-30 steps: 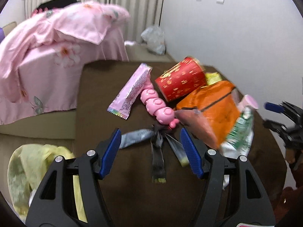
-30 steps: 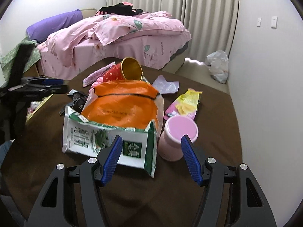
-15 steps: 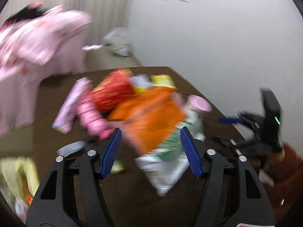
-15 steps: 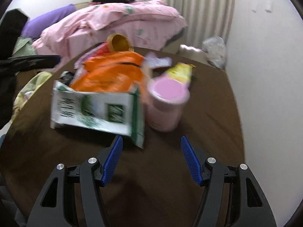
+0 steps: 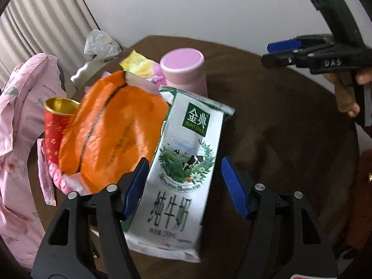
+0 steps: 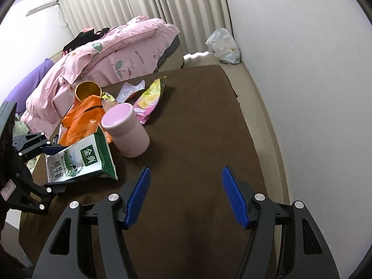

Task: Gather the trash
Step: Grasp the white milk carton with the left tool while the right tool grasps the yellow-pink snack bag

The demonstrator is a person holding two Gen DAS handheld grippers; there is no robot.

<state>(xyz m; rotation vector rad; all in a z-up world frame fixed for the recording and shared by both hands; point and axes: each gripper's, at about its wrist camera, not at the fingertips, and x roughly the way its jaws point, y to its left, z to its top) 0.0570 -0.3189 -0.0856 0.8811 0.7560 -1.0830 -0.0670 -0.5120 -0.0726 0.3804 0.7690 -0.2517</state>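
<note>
A brown cloth-covered counter (image 6: 197, 139) fills the frame's middle, with a pink floral quilted bed (image 6: 121, 51) and pale curtains (image 6: 144, 7) at upper left. An orange plastic bag (image 5: 109, 130) and pink lidded cup (image 5: 183, 69) crowd the white-and-green milk carton (image 5: 183, 162), lying flat between the left gripper (image 5: 183, 186)'s released fingers (image 5: 136, 186). The right gripper (image 6: 184, 195) stands released over bare cloth.

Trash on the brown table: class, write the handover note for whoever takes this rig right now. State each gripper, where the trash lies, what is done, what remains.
Left gripper: open, straddling the milk carton, not gripping it.
Right gripper: open, empty, over bare brown table.
Trash: carton, orange bag, red cup lying on its side, pink cup, yellow-pink wrapper all clustered on the table.
Done: nothing collected.
Left: close on the carton, then clear the rest.
</note>
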